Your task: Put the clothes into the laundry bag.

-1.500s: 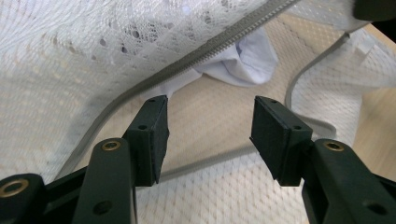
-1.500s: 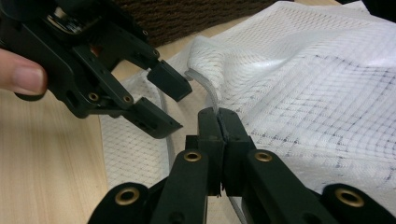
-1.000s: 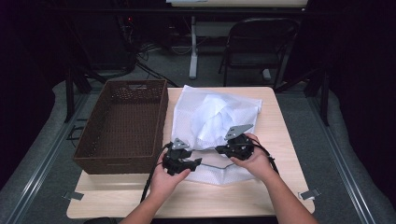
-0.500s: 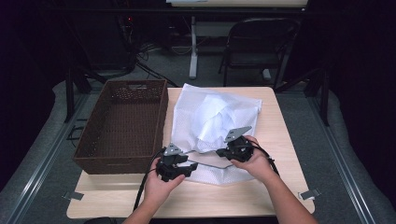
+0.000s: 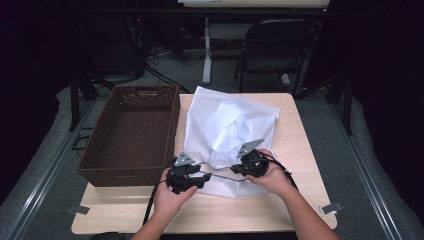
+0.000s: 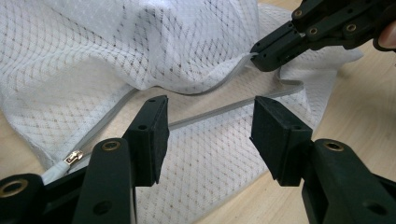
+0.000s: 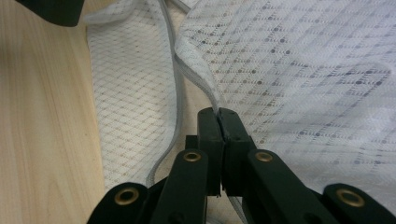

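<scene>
White mesh zip-up laundry bag (image 5: 227,135) lies on light wood table (image 5: 300,150), beside brown woven basket (image 5: 131,135). Right gripper (image 7: 219,116) clamped on bag's upper zip edge; left gripper (image 6: 208,128) jaws apart over grey zipper, w/ gold pull (image 6: 72,156) partly hidden behind one jaw.

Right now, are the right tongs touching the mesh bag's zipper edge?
Touching. The right gripper view shows the right tongs shut on the zipper edge of the white mesh bag, pinching it between the pads.

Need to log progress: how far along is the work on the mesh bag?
Done: the mesh bag is unzipped, its zipper edges parted. In hand: the right tongs pinch the upper zipper edge; the left tongs stand open over the lower edge. Left: the brown basket holds nothing yet.
</scene>
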A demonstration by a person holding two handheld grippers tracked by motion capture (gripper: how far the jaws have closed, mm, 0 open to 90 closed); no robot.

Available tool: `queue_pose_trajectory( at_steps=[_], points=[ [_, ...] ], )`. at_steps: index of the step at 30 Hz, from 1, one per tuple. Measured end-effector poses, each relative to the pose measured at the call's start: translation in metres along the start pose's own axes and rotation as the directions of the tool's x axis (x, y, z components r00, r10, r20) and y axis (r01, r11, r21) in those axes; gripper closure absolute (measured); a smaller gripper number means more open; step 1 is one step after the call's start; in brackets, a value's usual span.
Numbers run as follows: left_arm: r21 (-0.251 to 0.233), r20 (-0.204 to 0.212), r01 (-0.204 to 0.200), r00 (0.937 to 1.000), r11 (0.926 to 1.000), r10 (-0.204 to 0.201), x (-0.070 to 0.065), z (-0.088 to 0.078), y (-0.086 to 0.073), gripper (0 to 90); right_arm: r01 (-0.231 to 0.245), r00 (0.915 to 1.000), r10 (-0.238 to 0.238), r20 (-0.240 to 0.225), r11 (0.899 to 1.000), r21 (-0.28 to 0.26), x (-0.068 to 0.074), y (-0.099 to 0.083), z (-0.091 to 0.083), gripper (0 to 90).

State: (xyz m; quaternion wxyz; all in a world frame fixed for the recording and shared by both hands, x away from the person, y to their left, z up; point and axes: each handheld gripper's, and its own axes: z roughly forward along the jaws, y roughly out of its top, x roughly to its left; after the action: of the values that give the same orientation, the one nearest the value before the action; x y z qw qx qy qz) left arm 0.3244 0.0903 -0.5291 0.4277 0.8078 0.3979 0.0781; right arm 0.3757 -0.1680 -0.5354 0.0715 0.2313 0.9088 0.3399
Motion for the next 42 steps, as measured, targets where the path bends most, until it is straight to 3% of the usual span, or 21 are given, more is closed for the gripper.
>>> queue_pose_trajectory(
  at_steps=[6,14,20,28,35,42],
  points=[
    [-0.001,-0.002,0.003,1.0,1.0,-0.003,0.001,0.0,0.0,46.9,0.013,0.9999,-0.013,-0.009,1.0,0.027,0.004,-0.001,0.004,88.6],
    [0.003,-0.01,0.0,0.9999,1.0,0.0,0.0,0.002,0.0,46.8,0.011,0.9999,-0.011,0.0,1.0,0.006,0.002,-0.001,-0.002,85.1],
    [0.009,-0.008,0.001,1.0,1.0,0.0,0.001,0.001,0.0,46.7,-0.002,1.0,0.002,-0.003,1.0,-0.023,0.001,0.0,-0.005,75.2],
    [0.001,-0.019,0.0,0.9998,1.0,0.0,0.002,0.001,0.0,46.4,-0.011,0.9999,0.012,0.005,0.996,-0.091,-0.002,0.002,-0.01,54.1],
    [-0.004,-0.02,-0.004,0.9998,1.0,0.003,0.002,0.0,0.0,45.4,0.014,0.9989,-0.009,0.045,0.994,-0.107,0.001,0.004,-0.013,49.8],
    [-0.008,-0.025,-0.005,0.9997,1.0,0.005,0.002,-0.001,0.0,44.4,0.009,0.9979,-0.002,0.065,0.993,-0.116,0.002,0.007,-0.018,47.2]
  ],
)
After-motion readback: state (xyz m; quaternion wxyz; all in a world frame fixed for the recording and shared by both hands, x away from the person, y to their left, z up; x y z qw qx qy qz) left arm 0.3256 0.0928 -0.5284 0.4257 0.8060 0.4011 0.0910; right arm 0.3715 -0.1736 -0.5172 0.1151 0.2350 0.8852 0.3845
